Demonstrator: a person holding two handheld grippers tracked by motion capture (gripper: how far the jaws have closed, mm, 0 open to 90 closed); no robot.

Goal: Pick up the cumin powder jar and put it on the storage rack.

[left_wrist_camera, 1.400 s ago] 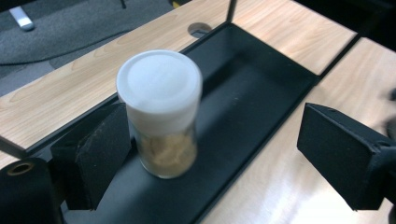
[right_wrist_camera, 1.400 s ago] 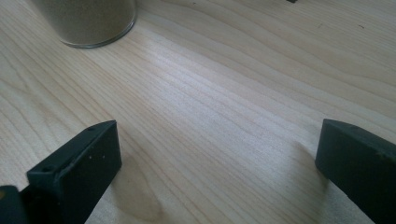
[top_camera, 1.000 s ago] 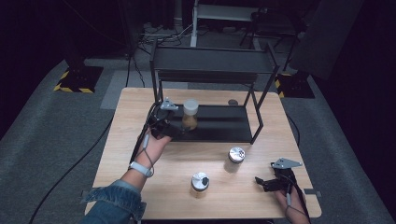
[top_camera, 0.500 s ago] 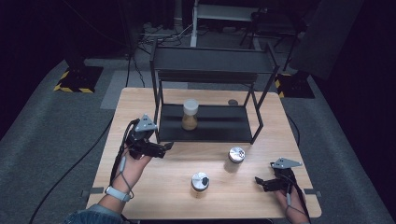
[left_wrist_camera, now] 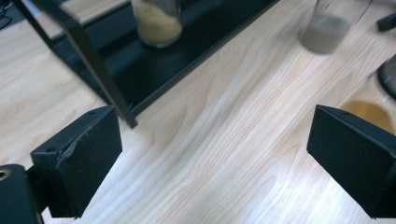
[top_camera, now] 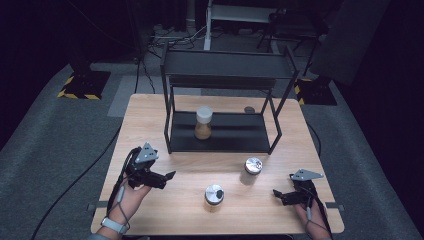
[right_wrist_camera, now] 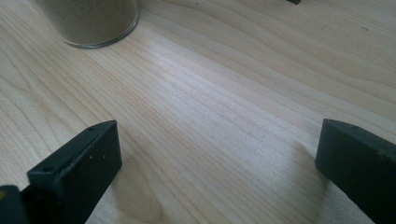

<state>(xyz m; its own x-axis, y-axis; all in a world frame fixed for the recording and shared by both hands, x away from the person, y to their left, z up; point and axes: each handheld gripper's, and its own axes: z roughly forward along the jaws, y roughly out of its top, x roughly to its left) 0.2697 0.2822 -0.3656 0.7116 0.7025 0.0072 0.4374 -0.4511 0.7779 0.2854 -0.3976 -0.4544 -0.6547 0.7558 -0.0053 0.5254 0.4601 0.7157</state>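
The left gripper [top_camera: 167, 176] hovers with its jaws spread wide and empty over the light wooden table [top_camera: 150, 115], near the front-left leg of the black metal two-tier rack [top_camera: 225, 132]. The nearest thing, a clear glass jar with a black-rimmed lid and amber contents [top_camera: 214, 196], stands on the table to its right, apart from it. The right gripper [top_camera: 278, 194] rests at the table's right front corner, jaws likewise wide and empty.

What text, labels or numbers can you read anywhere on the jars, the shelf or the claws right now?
None can be read.
Jar on the shelf: no label shows.
Two jars on the table: lids bear no legible marks.
Black shelf rack, left claw and right claw: plain, no writing.
Floor hazard stripes: yellow-black pattern, not text.
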